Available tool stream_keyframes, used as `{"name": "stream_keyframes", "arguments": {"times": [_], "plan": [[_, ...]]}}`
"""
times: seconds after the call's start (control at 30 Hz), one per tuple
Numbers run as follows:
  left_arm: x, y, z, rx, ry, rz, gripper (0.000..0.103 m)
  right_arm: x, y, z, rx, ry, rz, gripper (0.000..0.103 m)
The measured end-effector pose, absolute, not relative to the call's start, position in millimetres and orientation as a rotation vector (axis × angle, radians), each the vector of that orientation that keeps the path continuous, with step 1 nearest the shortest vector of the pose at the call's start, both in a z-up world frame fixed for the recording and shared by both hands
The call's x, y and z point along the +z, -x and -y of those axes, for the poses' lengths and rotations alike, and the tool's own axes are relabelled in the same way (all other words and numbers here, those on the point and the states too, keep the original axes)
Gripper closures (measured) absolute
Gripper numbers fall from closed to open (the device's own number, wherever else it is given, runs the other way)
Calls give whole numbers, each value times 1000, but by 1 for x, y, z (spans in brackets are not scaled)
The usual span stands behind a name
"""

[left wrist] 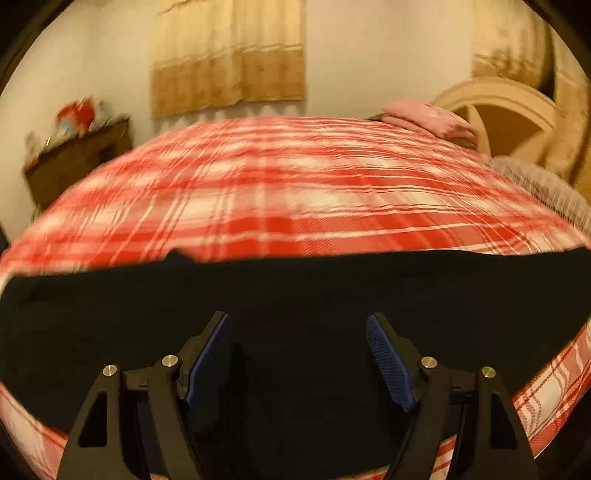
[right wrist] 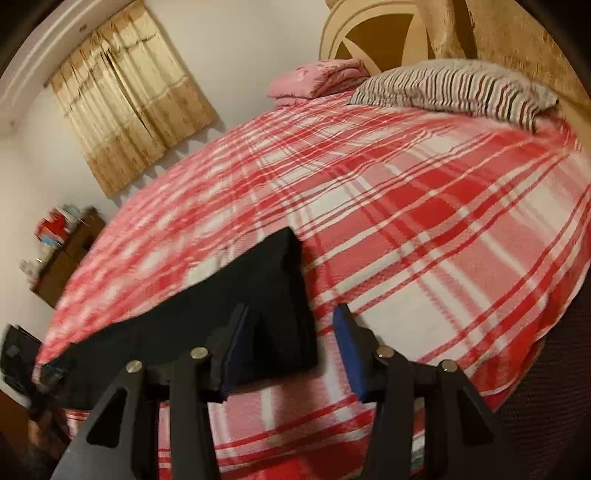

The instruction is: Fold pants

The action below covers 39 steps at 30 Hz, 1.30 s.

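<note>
Black pants [left wrist: 295,291] lie flat across the near part of a bed with a red and white plaid blanket [left wrist: 280,192]. My left gripper [left wrist: 299,321] is open just above the middle of the pants, its blue pads [left wrist: 388,362] apart and holding nothing. In the right wrist view the pants [right wrist: 258,295] stretch to the left, their near right corner between my fingers. My right gripper [right wrist: 291,314] is open over that corner and grips nothing. The other gripper [right wrist: 55,369] shows small at the far left end of the pants.
A striped pillow [right wrist: 458,88] and a folded pink cloth [right wrist: 314,79] lie at the head of the bed by the headboard [right wrist: 369,33]. A dark wooden cabinet [left wrist: 77,158] with clutter stands by the wall. A curtain [left wrist: 229,55] hangs behind. The blanket [right wrist: 424,221] is bare right of the pants.
</note>
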State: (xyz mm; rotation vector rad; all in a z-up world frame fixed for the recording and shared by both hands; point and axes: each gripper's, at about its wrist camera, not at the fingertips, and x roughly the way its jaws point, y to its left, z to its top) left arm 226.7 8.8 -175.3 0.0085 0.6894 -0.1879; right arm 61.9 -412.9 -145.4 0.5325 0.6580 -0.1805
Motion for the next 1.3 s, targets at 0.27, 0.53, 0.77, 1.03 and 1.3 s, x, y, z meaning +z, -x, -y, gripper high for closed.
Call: {"name": "stream_keyframes", "arguments": {"times": [0.27, 0.53, 0.77, 1.03, 1.3], "plan": [[-186, -222, -45, -83, 21, -677, 26, -150, -66, 405, -195, -519, -620, 57], [-194, -219, -73, -50, 74, -674, 22, -150, -59, 402, -208, -560, -614, 65], [-191, -217, -74, -58, 88, -671, 19, -148, -78, 388, -188, -520, -589, 87], [-187, -215, -89, -26, 141, -662, 18, -118, -79, 346, -156, -376, -487, 88], [-185, -214, -93, -4, 126, -653, 18, -104, -101, 307, -84, -325, -472, 88]]}}
